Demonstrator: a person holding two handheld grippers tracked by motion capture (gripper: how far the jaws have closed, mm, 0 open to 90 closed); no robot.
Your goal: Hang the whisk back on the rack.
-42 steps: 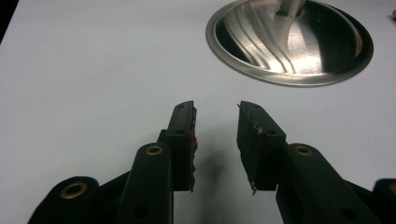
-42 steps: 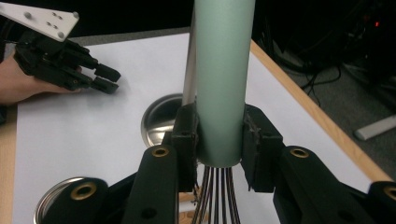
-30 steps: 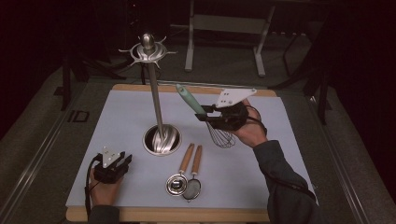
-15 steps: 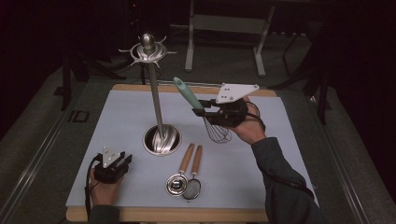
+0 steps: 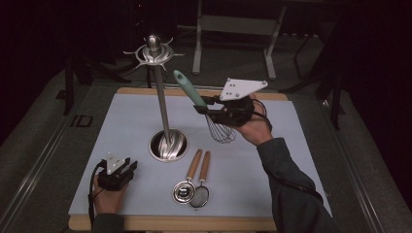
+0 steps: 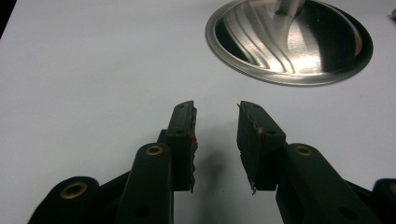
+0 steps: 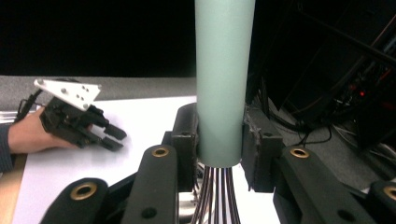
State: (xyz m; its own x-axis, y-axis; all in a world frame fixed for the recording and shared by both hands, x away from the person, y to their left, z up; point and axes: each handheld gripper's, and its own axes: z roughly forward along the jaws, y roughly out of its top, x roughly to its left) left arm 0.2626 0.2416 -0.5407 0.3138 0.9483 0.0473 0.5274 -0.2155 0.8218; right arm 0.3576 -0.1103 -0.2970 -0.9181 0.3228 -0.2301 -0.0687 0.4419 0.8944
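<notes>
A whisk with a pale teal handle [image 5: 188, 89] and wire loops [image 5: 221, 129] is held above the mat, handle slanting up and left toward the top of the stand. My right gripper [image 5: 201, 108] is shut on that handle just above the wires; the right gripper view shows both pads pressed on the teal handle [image 7: 224, 70]. The steel utensil stand [image 5: 160, 97] has a ring of hooks on top and a round base [image 5: 168, 144]. My left gripper [image 5: 129, 166] rests on the mat's near left, open and holding nothing, its jaws [image 6: 216, 126] pointing at the base [image 6: 289, 42].
Two wooden-handled utensils, a small steel cup [image 5: 184, 190] and a small strainer [image 5: 200, 195], lie side by side near the front edge. The pale mat [image 5: 116, 121] covers a wooden board. A metal frame [image 5: 233, 29] stands behind the table in the dark.
My right gripper has risen with the whisk and drifted slightly left toward the stand's top. The left gripper has stayed where it was.
</notes>
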